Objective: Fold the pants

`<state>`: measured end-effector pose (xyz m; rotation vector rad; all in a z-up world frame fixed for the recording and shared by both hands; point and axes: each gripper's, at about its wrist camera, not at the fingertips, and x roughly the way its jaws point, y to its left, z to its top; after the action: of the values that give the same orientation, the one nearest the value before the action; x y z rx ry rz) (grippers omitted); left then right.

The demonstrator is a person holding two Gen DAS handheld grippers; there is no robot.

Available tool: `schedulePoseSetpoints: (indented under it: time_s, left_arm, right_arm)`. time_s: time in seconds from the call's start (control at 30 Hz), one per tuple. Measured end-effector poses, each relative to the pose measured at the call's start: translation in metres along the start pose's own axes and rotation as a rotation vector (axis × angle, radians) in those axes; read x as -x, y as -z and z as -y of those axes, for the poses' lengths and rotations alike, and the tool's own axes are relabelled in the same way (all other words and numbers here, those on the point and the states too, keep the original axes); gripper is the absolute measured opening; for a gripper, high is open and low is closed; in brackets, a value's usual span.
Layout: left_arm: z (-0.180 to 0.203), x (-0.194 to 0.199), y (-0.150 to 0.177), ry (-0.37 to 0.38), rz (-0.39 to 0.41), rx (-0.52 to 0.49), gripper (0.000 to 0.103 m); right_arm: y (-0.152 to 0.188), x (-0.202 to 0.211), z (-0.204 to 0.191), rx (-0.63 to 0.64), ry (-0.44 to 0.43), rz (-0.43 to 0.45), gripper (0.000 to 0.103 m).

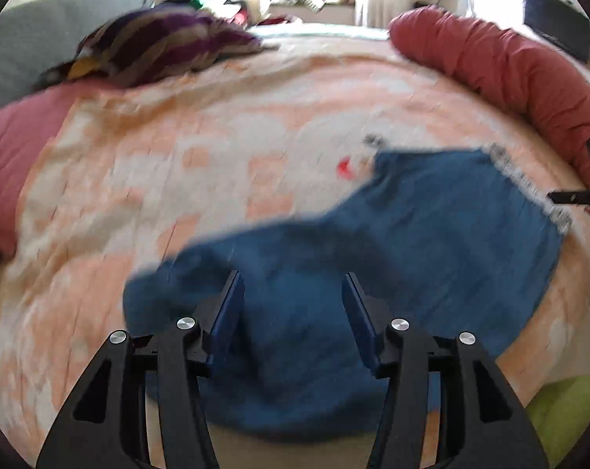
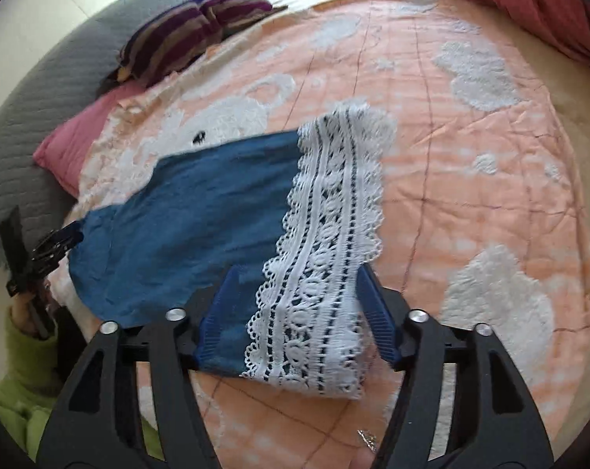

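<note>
Here, the bed (image 2: 471, 148) under its peach-and-white quilt carries everything. The blue pants (image 2: 201, 211) lie flat across it, lace hem (image 2: 334, 234) toward my right. My right claw (image 2: 299, 305) stands open astride that hem, pads not pressing. My left claw (image 1: 291, 312) gapes over the other end, gripping nothing.

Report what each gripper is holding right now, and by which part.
Nothing is held. The left gripper stands open over the blue pants, the right gripper open astride their white lace hem; no pads press the cloth.
</note>
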<state>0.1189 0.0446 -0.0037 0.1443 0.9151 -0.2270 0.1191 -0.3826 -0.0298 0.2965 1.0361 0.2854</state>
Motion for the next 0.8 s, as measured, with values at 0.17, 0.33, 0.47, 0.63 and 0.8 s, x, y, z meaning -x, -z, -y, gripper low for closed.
schedulePoseSetpoints:
  time_s: [0.17, 0.33, 0.47, 0.63, 0.8]
  left_arm:
    - [-0.012, -0.010, 0.017, -0.005, -0.008, 0.062, 0.051]
    - [-0.012, -0.011, 0.017, -0.017, -0.007, 0.076, 0.051]
    - [-0.011, -0.009, 0.020, -0.036, -0.011, 0.085, 0.051]
    - [-0.010, -0.012, 0.022, -0.053, -0.015, 0.093, 0.052]
    - [-0.012, -0.013, 0.022, -0.053, -0.009, 0.107, 0.052]
  right_arm:
    - [0.005, -0.011, 0.000, 0.005, 0.021, -0.018, 0.067]
    - [0.010, -0.008, -0.005, 0.051, -0.014, -0.020, 0.029]
    - [0.018, 0.004, -0.010, 0.120, 0.004, 0.011, 0.015]
    - [0.026, 0.000, -0.004, 0.130, 0.038, 0.008, 0.018]
    - [0.031, 0.006, 0.000, 0.093, 0.051, 0.035, 0.045]
